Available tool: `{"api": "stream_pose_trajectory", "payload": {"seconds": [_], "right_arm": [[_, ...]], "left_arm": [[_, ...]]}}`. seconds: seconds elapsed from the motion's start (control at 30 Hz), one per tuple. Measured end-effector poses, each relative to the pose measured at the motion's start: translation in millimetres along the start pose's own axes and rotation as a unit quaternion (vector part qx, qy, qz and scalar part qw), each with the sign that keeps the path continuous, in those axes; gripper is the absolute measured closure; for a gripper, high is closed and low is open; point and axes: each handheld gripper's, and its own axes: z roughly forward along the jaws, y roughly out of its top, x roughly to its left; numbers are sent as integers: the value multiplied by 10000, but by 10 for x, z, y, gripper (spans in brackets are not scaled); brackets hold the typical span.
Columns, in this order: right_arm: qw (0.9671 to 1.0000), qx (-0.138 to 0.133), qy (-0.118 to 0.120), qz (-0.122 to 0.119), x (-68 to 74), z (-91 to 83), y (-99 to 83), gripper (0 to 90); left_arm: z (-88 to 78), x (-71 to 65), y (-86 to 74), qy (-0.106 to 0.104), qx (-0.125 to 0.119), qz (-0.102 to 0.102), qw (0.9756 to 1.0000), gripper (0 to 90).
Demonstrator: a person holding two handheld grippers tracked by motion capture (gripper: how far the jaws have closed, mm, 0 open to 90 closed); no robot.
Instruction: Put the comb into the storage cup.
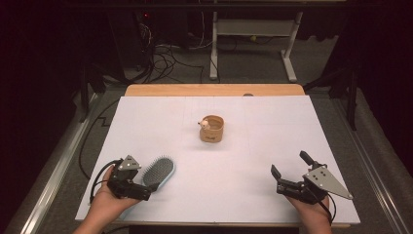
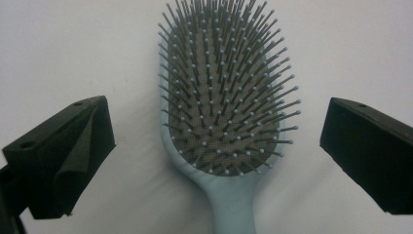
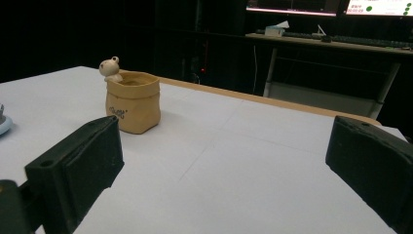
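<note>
Two grippers low over a white surface point(image 1: 272, 146)
Left gripper point(image 1: 146, 191) sits open at the handle of a blue hairbrush point(image 1: 159, 171); right gripper point(image 1: 290, 165) gapes, well apart from the tan pot point(image 1: 212, 129).

Tan sack-shaped pot point(image 1: 212, 128) stands upright on the white sheet point(image 1: 272, 122) at mid-table; small cream figurine point(image 1: 205, 124) perched on its rim. Behind the pot: the table's bare wooden edge point(image 1: 214, 90), then a white desk frame point(image 1: 253, 29) and loose cables point(image 1: 165, 58) on the floor.
</note>
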Motion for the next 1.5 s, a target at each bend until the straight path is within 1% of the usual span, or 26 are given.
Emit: {"api": "stream_pose_trajectory", "payload": {"seconds": [0.17, 0.27, 0.33, 0.4, 0.43, 0.47, 0.5, 0.57, 0.63, 0.67, 0.73, 0.8, 0.83, 0.9, 0.97, 1.0, 1.03, 1.1, 1.17, 1.2, 1.27, 1.3, 1.4, 1.43, 1.5], "right_arm": [[10000, 8, 0, -20, 14, 2, 1, 8], [10000, -6, 3, -32, 15, -3, 6, 8], [10000, 3, -4, -25, 13, -2, 3, 8], [10000, -3, 2, -20, 14, -2, 5, 8], [10000, -3, 2, -20, 14, -2, 5, 8], [10000, -14, 11, 3, 5, 0, 6, 8], [10000, -10, 10, 28, -1, 0, 4, 8], [10000, 3, 13, 48, -3, -5, -3, 8], [10000, -15, 34, 19, 4, -6, -1, 8], [10000, -15, 34, 19, 4, -6, -1, 8], [10000, -7, 31, 22, 3, 1, 2, 8], [10000, -2, 43, -1, 11, -2, 0, 8], [10000, -2, 43, -1, 11, -2, 0, 8], [10000, -34, 37, 14, 14, -8, 9, 8], [10000, -30, 49, 31, 11, -4, 9, 8], [10000, -4, 51, -6, 20, 0, 3, 8], [10000, -4, 51, -6, 20, 0, 3, 8], [10000, 6, 61, -7, 30, 0, 2, 8], [10000, -18, 65, -35, 30, 1, 6, 8], [10000, -9, 59, -24, 28, 4, 4, 8], [10000, 11, 62, -8, 18, 10, -5, 8], [10000, 24, 60, 10, 20, 8, -8, 8], [10000, -9, 47, -17, 22, 0, 3, 9], [10000, -4, 41, -22, 26, 1, 5, 9], [10000, 0, 44, -24, 27, 2, 4, 9]], "left_arm": [[110, -23, -28, 110, 296, 129, 9994, 3], [156, -56, -20, 122, 384, 194, 9990, 4], [184, -82, -19, 167, 485, 267, 9983, 4], [230, -110, -6, 191, 603, 228, 9977, 4], [230, -110, -6, 191, 603, 228, 9977, 4], [251, -117, 5, 214, 679, 273, 9971, 4], [288, -124, 23, 279, 776, 276, 9962, 4], [308, -131, 28, 318, 813, 265, 9958, 4], [355, -160, 28, 376, 921, 305, 9946, 5], [355, -160, 28, 376, 921, 305, 9946, 7], [393, -168, 29, 447, 995, 361, 9934, 10], [432, -162, 12, 543, 1154, 391, 9911, 11], [432, -162, 12, 543, 1154, 391, 9911, 12], [446, -167, -10, 583, 1236, 438, 9896, 17], [453, -168, -8, 604, 1246, 429, 9894, 22], [462, -167, -12, 615, 1241, 435, 9894, 25], [470, -161, -20, 635, 1267, 479, 9887, 25], [492, -150, -40, 677, 1313, 503, 9878, 32], [507, -139, -25, 670, 1363, 434, 9874, 21], [516, -137, -22, 654, 1366, 391, 9877, 23], [532, -120, -21, 659, 1411, 389, 9870, 3], [539, -122, -19, 650, 1399, 343, 9874, 0], [540, -111, -13, 620, 1449, 358, 9869, 0], [543, -109, -11, 611, 1421, 295, 9875, 0], [547, -112, -12, 642, 1421, 282, 9874, 0]]}}
